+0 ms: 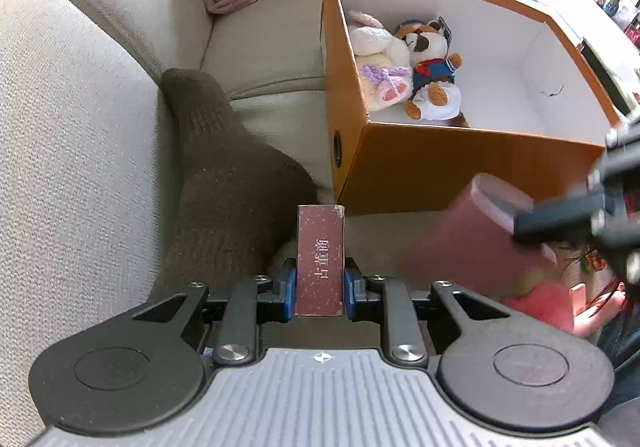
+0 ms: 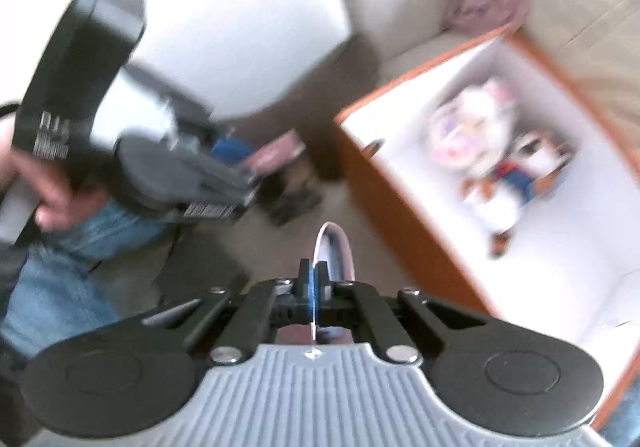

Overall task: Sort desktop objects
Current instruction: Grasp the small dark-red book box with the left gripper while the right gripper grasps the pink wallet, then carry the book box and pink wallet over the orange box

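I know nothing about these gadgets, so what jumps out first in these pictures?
The big orange cardboard box with white inside sits on the beige sofa, with a white plush rabbit and a brown sailor teddy bear lying inside it. Up close, the left gripper clamps a small dark red box with white characters.

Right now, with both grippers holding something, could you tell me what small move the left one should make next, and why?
Probably carry it forward and right, over the box. The left gripper is shut on the red book, which sits short of the box's near wall. Two plush toys fill the far left corner; the rest of the floor is bare.
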Available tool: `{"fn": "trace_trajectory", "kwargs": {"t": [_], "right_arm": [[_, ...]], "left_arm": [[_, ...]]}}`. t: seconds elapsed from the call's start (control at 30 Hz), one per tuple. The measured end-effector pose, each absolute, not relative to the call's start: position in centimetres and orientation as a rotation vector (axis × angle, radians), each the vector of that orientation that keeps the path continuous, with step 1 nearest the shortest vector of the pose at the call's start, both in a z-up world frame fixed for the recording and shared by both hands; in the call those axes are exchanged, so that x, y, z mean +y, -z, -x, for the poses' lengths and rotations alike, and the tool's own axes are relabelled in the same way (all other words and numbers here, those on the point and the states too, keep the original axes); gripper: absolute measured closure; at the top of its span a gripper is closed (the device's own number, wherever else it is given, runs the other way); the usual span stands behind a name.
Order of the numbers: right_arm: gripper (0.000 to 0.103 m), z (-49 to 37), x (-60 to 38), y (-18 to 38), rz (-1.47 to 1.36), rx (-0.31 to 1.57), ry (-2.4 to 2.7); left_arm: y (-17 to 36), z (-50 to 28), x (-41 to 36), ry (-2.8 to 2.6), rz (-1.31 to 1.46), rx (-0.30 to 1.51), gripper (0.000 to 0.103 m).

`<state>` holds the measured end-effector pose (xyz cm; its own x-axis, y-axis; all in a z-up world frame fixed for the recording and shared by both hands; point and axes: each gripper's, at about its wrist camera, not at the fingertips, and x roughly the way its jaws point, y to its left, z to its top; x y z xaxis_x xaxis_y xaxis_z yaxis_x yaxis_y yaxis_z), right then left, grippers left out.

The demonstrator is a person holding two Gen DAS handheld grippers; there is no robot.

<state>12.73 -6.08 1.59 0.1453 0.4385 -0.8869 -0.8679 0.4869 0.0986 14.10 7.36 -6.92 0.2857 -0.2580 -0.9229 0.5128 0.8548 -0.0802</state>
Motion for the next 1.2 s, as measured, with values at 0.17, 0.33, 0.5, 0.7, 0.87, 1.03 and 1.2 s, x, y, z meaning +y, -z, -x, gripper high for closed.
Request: {"fn": "trace_trajectory", "kwargs": {"t": [0.17,0.33,0.5,0.7,0.87,1.03,1.2], "right_arm": [[0.103,-13.3,-5.3,0.3,0.51,1.036,-0.952],[0.102,-13.0,-4.4,0.1,0.531,0.974,-0.938],[0.098,-11.9,-4.3,0.2,0.611,0.9,-0.897],[0.097,-11.6,-4.7,0.2,0.632,0.862,-0.889],[0.097,-12.0,-5.0,0.1,0.621,0.858,-0.892],[0.078,-12.3,-5.8,-0.1,0.6,0.855,-0.895],[0.069,-12.0,-6.1,0.1,0.62,0.843,-0.925]], "left_arm": [[7.4,-14.2,7.4,0.537,-0.21,1.208,0.077],[7.4,-14.2,7.4,0.54,-0.186,1.206,0.077],[7.1,-13.9,7.5,0.589,-0.106,1.213,0.077],[7.3,-13.3,6.6,0.605,-0.093,1.196,0.078],[7.3,-13.7,6.3,0.607,-0.017,1.201,0.077],[7.3,-13.5,5.9,0.604,-0.027,1.184,0.077],[7.4,-13.9,6.2,0.604,-0.006,1.196,0.077]]}}
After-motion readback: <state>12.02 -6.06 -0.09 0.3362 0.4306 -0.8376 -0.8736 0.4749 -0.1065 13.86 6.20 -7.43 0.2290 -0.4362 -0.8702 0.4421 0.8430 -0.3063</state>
